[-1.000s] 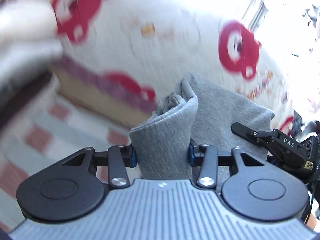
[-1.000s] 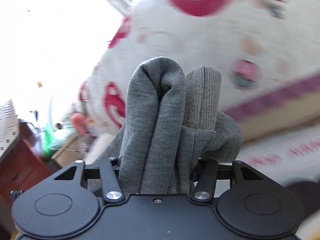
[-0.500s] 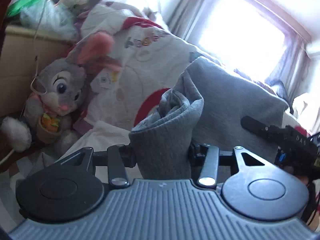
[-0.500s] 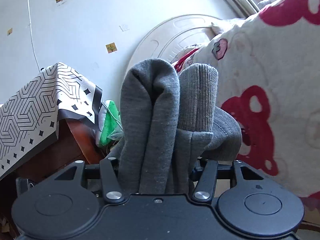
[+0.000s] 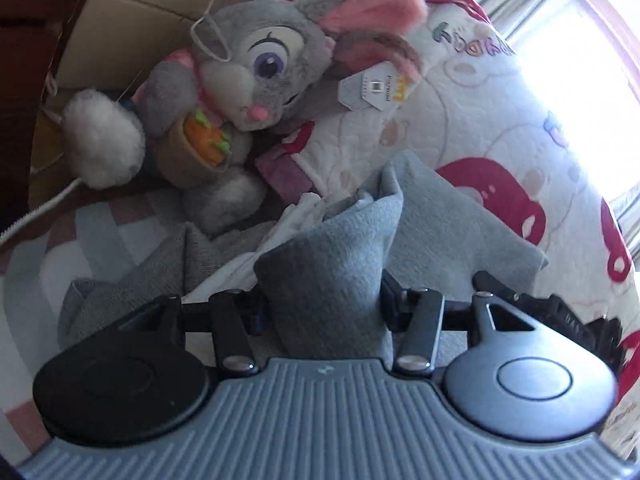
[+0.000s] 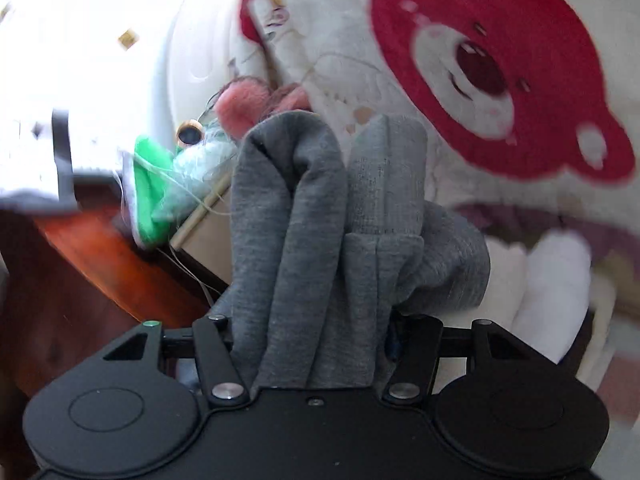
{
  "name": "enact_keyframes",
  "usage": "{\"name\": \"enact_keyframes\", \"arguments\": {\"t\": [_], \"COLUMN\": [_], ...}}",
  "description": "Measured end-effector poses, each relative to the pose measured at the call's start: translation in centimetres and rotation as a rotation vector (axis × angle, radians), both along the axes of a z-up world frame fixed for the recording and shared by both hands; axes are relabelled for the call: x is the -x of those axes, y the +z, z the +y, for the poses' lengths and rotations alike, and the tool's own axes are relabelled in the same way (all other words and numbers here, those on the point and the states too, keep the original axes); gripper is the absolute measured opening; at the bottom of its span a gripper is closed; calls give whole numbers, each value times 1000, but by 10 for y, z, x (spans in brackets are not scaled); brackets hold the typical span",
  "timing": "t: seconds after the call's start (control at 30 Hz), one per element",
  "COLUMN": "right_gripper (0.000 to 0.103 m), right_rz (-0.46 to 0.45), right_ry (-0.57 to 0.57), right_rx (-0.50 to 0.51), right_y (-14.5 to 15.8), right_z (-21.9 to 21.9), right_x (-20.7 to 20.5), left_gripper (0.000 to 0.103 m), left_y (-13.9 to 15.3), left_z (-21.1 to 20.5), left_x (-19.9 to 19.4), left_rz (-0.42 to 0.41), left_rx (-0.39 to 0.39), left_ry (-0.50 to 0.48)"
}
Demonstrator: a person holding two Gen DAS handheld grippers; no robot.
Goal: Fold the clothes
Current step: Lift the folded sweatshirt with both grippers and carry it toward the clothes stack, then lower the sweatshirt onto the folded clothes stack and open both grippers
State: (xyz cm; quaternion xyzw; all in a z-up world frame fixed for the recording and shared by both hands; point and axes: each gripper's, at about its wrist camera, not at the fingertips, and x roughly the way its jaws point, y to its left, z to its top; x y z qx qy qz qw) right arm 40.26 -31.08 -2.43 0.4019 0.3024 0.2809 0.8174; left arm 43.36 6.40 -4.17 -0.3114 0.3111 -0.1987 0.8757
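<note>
Between the jaws of the left gripper (image 5: 320,312) sits a thick bunch of the grey garment (image 5: 332,272), clenched from both sides so that the cloth bulges up and forward in a rounded hump. The right gripper (image 6: 312,320) grips the same grey garment (image 6: 312,216) in the same way, but its bunch is several layers deep: two upright folds and a ribbed band (a cuff or hem, most likely) stand side by side ahead of the jaws. Holding one piece at two places like this suggests the person is carrying a portion of it across to lay over the rest, each gripper keeping a corner or edge from sagging.

Just beyond the left jaws, more of the grey fabric trails down and to the left onto a pale checked cover (image 5: 60,240), with a bit of white cloth (image 5: 304,208) showing beside it. Farther ahead and to the left sits a plush rabbit (image 5: 240,80); ahead and to the right rises a quilt with red bears (image 5: 492,196). Past the right jaws, that quilt (image 6: 500,60) fills the upper right, a reddish wooden cabinet (image 6: 100,264) lies lower left, and the view is blurred.

How many folds the garment already has cannot be judged from here.
</note>
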Motion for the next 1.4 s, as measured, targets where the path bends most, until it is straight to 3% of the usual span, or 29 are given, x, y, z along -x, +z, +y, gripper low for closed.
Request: {"name": "enact_keyframes", "arguments": {"t": [0.03, 0.1, 0.17, 0.3, 0.37, 0.5, 0.6, 0.63, 0.7, 0.77, 0.9, 0.97, 1.07, 1.13, 1.17, 1.2, 1.3, 1.4], "right_gripper": [62, 62, 62, 75, 77, 78, 76, 64, 52, 47, 47, 47, 55, 91, 94, 95, 95, 95], "right_rz": [48, 110, 66, -15, -67, -151, -224, -262, -387, -496, -569, -484, -269, -119, -44, 11, 107, 204], "right_ry": [-7, -12, 9, 9, -38, -132, -179, -201, -250, -253, -207, -229, -321, -343, -345, -338, -287, -235], "right_rx": [-70, -151, -33, 298, 326, 274, 306, 327, 409, 521, 719, 658, 330, 61, -78, -174, -316, -457], "right_y": [1, 6, 25, 35, 32, 29, 33, 38, 54, 65, 74, 72, 58, 34, 19, 7, -20, -48], "right_z": [-3, -7, -4, 7, -1, -26, -24, -22, -17, -5, 11, 0, -49, -80, -94, -102, -103, -104], "right_x": [-2, -4, -1, 14, 33, 64, 72, 74, 83, 90, 85, 76, 62, 53, 48, 43, 29, 16], "left_gripper": [48, 48, 49, 60, 69, 68, 64, 64, 64, 64, 64, 64, 64, 64, 64, 64, 65, 65], "left_y": [6, 15, 18, 2, 2, 14, 31, 37, 48, 56, 51, 50, 54, 61, 65, 69, 71, 58], "left_z": [-1, 6, 14, 8, 13, 26, 36, 37, 31, 23, 17, 9, -8, -15, -19, -23, -37, -54], "left_x": [-1, -1, 2, -2, 4, 18, 29, 33, 39, 44, 39, 37, 32, 27, 24, 22, 9, -4], "left_rz": [-5, 41, 121, 200, 176, 83, -13, -56, -131, -189, -166, -187, -209, -213, -215, -220, -199, -189], "left_rx": [-10, 68, 164, 90, 75, 18, -57, -84, -150, -198, -71, -92, -155, -163, -167, -179, -203, -276], "left_ry": [-11, -9, -21, -9, 7, 44, 82, 85, 79, 52, -37, -51, -65, -83, -92, -98, -97, -89]}}
